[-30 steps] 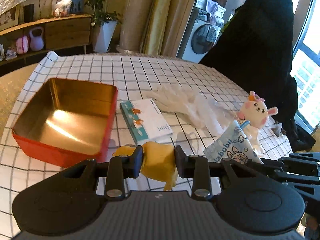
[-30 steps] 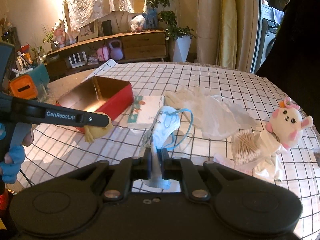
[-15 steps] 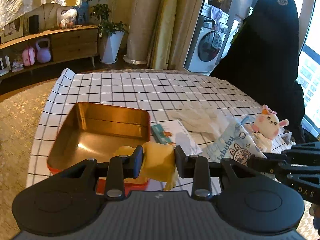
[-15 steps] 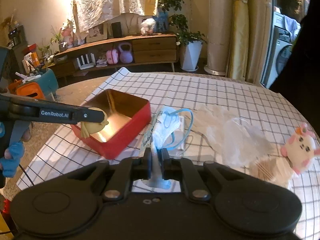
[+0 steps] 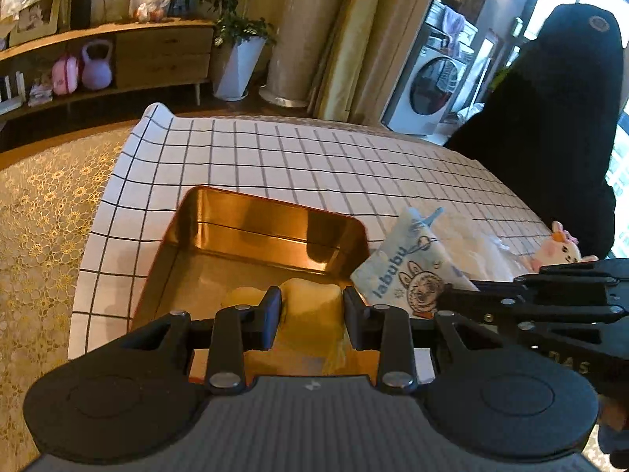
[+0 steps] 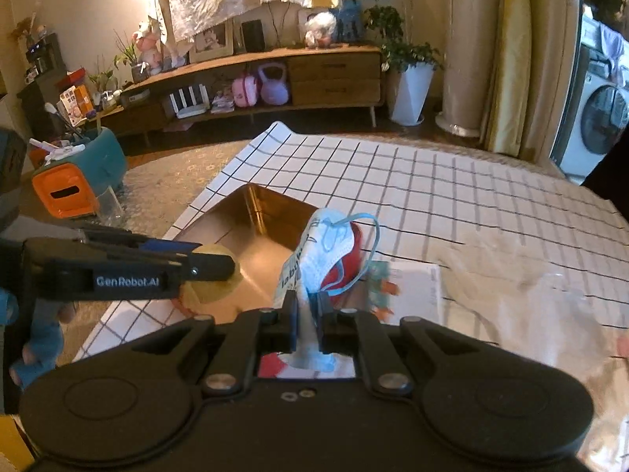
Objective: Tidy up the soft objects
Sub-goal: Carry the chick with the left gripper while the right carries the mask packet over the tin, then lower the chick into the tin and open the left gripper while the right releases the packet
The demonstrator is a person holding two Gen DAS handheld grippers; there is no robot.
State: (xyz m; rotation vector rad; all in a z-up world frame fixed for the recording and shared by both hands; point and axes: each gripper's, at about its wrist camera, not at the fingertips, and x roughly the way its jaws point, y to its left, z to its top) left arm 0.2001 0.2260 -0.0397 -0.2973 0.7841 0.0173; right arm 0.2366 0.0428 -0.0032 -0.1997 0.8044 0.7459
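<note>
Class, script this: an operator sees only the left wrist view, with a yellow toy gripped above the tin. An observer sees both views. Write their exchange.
Operator: Is the right gripper clamped on the mask?
Observer: Yes, it pinches the mask's lower edge.
Operator: Is anything behind the mask, by the tin?
Observer: A booklet lies flat on the cloth beside the tin.
Operator: What holds the left gripper with the yellow toy?
Observer: A blue-gloved hand.
</note>
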